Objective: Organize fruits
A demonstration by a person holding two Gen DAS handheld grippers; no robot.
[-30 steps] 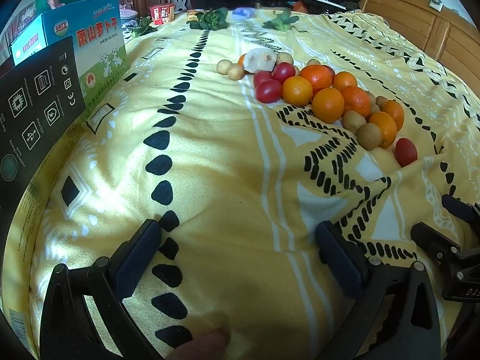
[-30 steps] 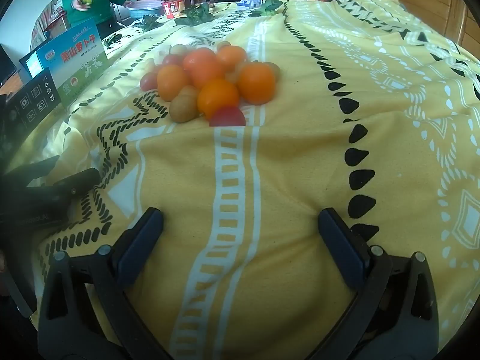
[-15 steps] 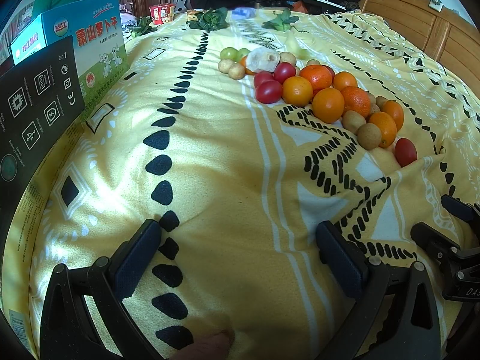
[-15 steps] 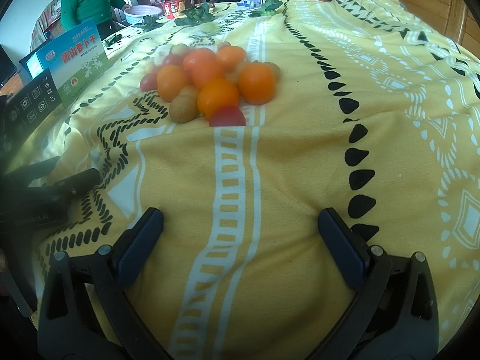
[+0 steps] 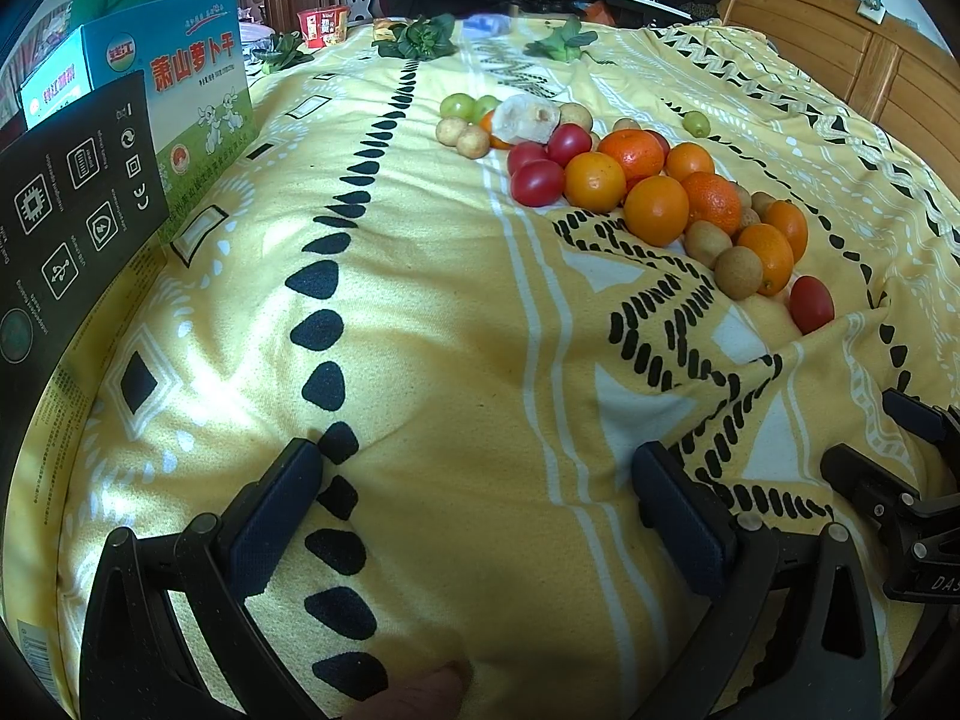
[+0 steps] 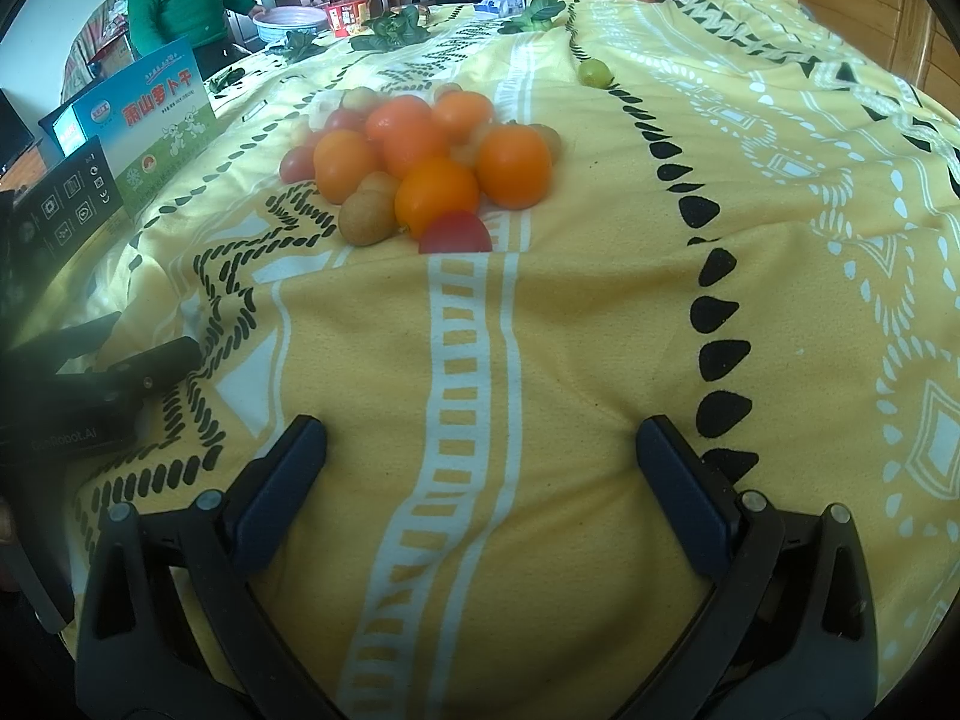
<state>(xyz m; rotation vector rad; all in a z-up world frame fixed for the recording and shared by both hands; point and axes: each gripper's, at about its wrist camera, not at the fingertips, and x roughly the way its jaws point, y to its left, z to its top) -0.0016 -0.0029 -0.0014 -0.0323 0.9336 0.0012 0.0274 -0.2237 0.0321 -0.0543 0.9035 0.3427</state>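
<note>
A yellow patterned cloth with black and white motifs (image 5: 450, 312) is spread over the surface, and a mixed heap of fruit is gathered on it ahead of both tools. The left gripper (image 5: 480, 480) is held low over bare cloth, its two dark padded fingers spread wide with nothing between them. The right gripper (image 6: 480, 456) is likewise seen wide apart and empty above a white ladder-striped band of the cloth.

In the heap, round orange citrus fruits (image 5: 656, 210) are packed together, touching brown fuzzy kiwis (image 5: 738, 272) on the near side. Glossy red tomatoes (image 5: 537, 182) lie at the left edge of the pile, and a single red tomato (image 5: 811, 303) rests nearest the grippers, partly sunk behind a fold. Small tan potatoes (image 5: 472, 140) and a pale cut chunk (image 5: 526, 118) sit at the far end, just beside green round fruits (image 5: 457, 105). One small green fruit (image 6: 594, 72) lies apart from the heap, farther back.

A blue and green printed carton (image 5: 192, 78) and a black box with white icons (image 5: 72, 192) stand along the left edge
</note>
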